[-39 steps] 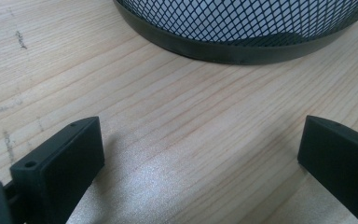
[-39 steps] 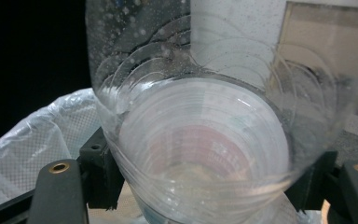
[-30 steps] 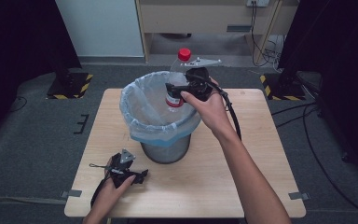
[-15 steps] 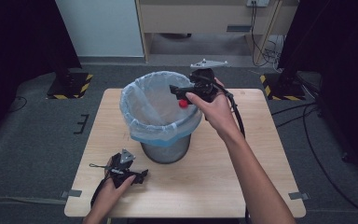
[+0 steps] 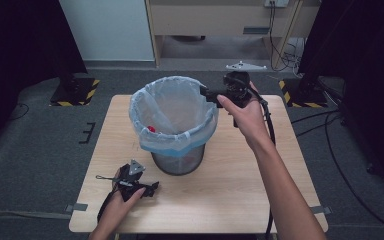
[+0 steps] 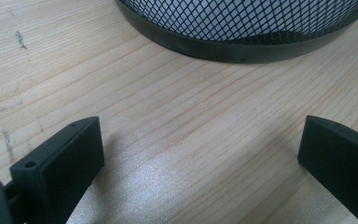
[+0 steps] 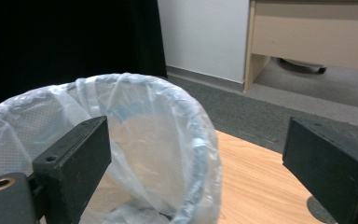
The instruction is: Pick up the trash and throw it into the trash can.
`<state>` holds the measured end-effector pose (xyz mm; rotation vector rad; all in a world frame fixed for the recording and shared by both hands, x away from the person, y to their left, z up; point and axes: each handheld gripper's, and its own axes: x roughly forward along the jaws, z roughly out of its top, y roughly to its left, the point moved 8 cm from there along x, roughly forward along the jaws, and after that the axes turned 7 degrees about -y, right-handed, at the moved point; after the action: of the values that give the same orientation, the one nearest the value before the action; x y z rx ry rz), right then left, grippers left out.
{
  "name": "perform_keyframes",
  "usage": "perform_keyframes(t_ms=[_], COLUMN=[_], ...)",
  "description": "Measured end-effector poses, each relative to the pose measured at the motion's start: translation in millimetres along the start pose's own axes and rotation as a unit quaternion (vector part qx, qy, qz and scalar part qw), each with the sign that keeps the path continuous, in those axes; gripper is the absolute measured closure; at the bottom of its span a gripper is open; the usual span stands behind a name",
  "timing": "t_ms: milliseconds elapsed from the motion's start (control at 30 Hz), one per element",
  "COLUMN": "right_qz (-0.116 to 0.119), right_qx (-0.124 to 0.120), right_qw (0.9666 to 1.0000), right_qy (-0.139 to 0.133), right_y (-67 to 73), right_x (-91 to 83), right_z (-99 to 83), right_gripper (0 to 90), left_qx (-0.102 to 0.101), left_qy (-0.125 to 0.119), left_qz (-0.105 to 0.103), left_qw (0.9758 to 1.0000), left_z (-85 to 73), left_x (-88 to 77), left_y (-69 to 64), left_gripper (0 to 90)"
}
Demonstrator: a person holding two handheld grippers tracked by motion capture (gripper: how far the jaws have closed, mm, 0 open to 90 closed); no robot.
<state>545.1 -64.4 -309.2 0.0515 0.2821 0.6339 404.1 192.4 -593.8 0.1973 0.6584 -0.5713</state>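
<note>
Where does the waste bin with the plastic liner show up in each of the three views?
High view: the waste bin stands mid-table, left of the right gripper.
Left gripper view: its black mesh base runs along the top edge.
Right gripper view: its liner rim sits lower left.
Shared landmark: the wooden table.

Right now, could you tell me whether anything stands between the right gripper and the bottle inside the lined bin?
Nothing visible blocks it. The right gripper hangs open at the far-right rim of the bin, its jaws having just opened with nothing between them. The bottle's red cap shows down inside the plastic liner, whose mouth is open.
</note>
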Motion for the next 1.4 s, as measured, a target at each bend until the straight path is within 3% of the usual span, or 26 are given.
perform_keyframes(t_ms=[533, 800, 967, 1133, 1400], right_qz=[-0.034, -0.077, -0.103, -0.118, -0.121], right_qx=[0.020, 0.033, 0.045, 0.054, 0.068], right_qw=[0.9992, 0.9965, 0.9936, 0.9905, 0.9862], right_qy=[-0.009, -0.006, 0.011, 0.044, 0.091], right_y=[-30.6, -60.5, -84.5, -103.4, -114.7], right_x=[-9.8, -18.3, -20.5, -18.6, -16.4], right_z=[-3.7, -16.7, -44.0, -87.6, -149.5], right_gripper=[7.7, 7.3, 7.9, 8.9, 8.7], left_qx=[0.000, 0.000, -0.001, 0.000, 0.000], left_qy=[0.000, 0.000, -0.001, 0.000, 0.000], left_qz=[0.000, 0.000, 0.000, 0.000, 0.000], left_qw=[1.0000, 1.0000, 1.0000, 1.0000, 1.0000], left_z=[0.0, 0.1, 0.0, 0.0, 0.0], left_x=[0.0, 0.0, 0.1, -0.1, 0.0], left_y=[0.0, -0.1, -0.1, 0.0, 0.1], left_gripper=[0.0, 0.0, 0.0, 0.0, 0.0])
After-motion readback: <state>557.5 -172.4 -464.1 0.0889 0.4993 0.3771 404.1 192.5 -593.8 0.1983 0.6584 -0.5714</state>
